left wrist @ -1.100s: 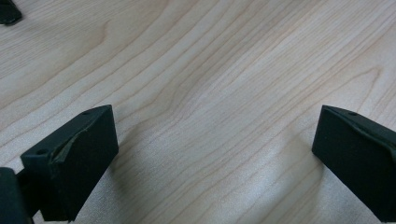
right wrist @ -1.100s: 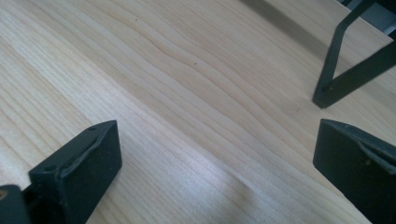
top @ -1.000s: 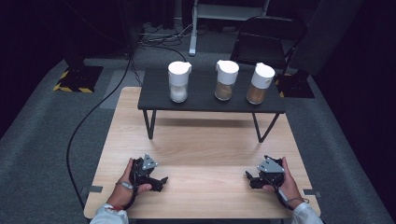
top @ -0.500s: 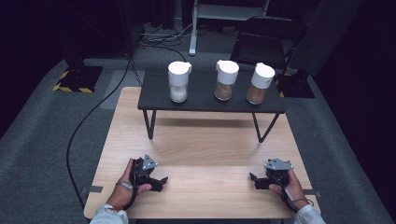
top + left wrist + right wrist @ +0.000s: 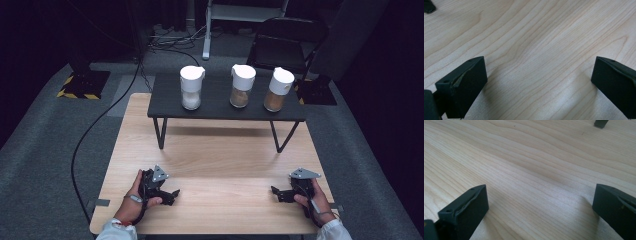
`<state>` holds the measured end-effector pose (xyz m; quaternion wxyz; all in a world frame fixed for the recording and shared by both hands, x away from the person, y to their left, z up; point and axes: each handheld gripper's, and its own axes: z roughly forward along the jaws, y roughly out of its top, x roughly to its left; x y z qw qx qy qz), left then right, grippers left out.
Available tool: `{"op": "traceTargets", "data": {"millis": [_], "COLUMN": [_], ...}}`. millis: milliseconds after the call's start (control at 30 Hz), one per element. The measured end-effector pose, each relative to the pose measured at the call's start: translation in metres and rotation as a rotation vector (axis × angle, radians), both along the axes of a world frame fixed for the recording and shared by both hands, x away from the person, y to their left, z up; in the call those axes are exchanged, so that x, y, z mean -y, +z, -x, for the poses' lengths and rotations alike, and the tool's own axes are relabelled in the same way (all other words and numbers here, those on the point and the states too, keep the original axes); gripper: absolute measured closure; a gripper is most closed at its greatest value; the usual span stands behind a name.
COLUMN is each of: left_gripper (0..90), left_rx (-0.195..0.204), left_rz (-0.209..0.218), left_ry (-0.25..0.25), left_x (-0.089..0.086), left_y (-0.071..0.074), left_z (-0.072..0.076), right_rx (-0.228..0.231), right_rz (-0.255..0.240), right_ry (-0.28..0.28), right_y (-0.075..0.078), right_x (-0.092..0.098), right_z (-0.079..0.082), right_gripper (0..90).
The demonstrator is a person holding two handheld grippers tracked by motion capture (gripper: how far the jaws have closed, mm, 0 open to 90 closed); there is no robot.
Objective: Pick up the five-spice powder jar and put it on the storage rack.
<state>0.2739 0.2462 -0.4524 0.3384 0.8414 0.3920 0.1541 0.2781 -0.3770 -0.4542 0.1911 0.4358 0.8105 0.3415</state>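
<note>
My left gripper (image 5: 172, 194) rests on the wooden table (image 5: 220, 155) near its front left, held by a hand, jaws pointing right. In the left gripper view it (image 5: 539, 82) is open, with bare wood between the wide-apart jaws. My right gripper (image 5: 276, 194) lies at the front right, jaws pointing left. In the right gripper view it (image 5: 540, 205) is also open on bare wood. Three white-lidded jars stand on a low black table (image 5: 220, 109) at the back: one with white contents (image 5: 191, 90), one light brown (image 5: 242, 86), one brown (image 5: 277, 91).
The black table's legs (image 5: 161, 134) stand on the wood at mid-depth. A dark chair (image 5: 280, 45) and a white stand (image 5: 207, 30) lie beyond the table. A black cable (image 5: 95, 125) runs across the grey floor at left. A small dark object (image 5: 601, 123) sits far ahead of the right gripper.
The right gripper has slid a little to the right and toward the front edge. The left gripper has stayed where it was.
</note>
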Motion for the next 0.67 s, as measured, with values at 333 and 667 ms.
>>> {"op": "traceTargets", "data": {"millis": [333, 667], "left_gripper": [0.0, 0.0], "left_rx": [0.000, -0.001], "left_rz": [-0.002, 0.002], "left_ry": [-0.005, -0.009], "left_x": [0.0001, -0.0002], "left_y": [0.0002, -0.0001], "left_z": [-0.0011, -0.0021], "right_rx": [0.000, 0.000], "right_rz": [0.000, -0.002], "right_ry": [0.001, -0.003], "right_y": [-0.0001, -0.0002], "right_x": [0.0029, 0.0030], "right_z": [0.0000, 0.0008], "right_gripper": [0.0, 0.0]}}
